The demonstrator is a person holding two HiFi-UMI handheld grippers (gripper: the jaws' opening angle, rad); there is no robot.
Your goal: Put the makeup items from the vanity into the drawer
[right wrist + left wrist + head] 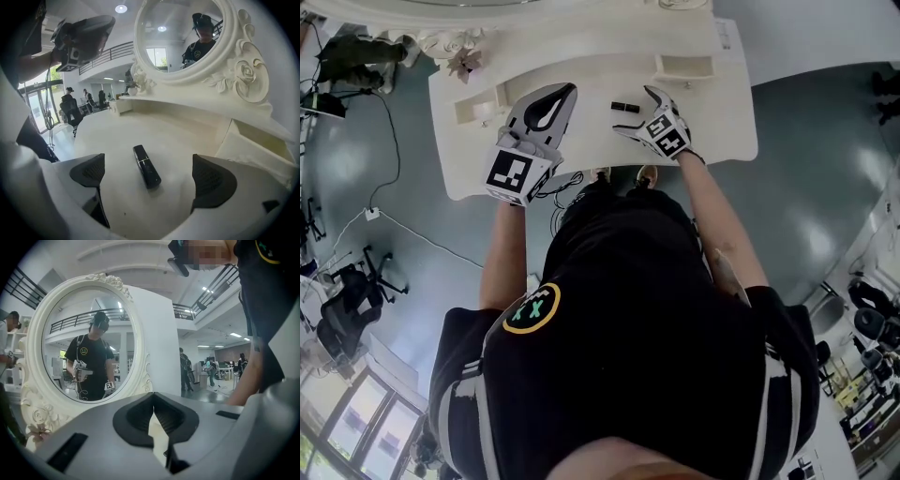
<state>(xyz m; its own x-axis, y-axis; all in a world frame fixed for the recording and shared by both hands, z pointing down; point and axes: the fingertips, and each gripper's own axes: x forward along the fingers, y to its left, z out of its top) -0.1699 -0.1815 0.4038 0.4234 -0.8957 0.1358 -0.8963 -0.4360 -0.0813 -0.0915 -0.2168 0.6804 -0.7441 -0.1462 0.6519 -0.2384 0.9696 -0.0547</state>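
A black lipstick tube (146, 167) lies on the white vanity top (154, 126); in the head view the tube (625, 107) is at the table's middle. My right gripper (152, 177) is open, its two dark pads (212, 180) standing either side of the tube's near end without touching it. In the head view the right gripper (637, 112) sits just right of the tube. My left gripper (570, 91) hovers over the left half of the top, tilted up at the oval mirror (86, 341), jaws shut with nothing between them (153, 395).
An open small drawer (255, 140) stands at the right of the vanity, shown in the head view as an open drawer (684, 66) near the back. A second small compartment (476, 108) sits at the left. The ornate mirror frame (243, 77) rises behind. Cables (394, 225) trail on the floor.
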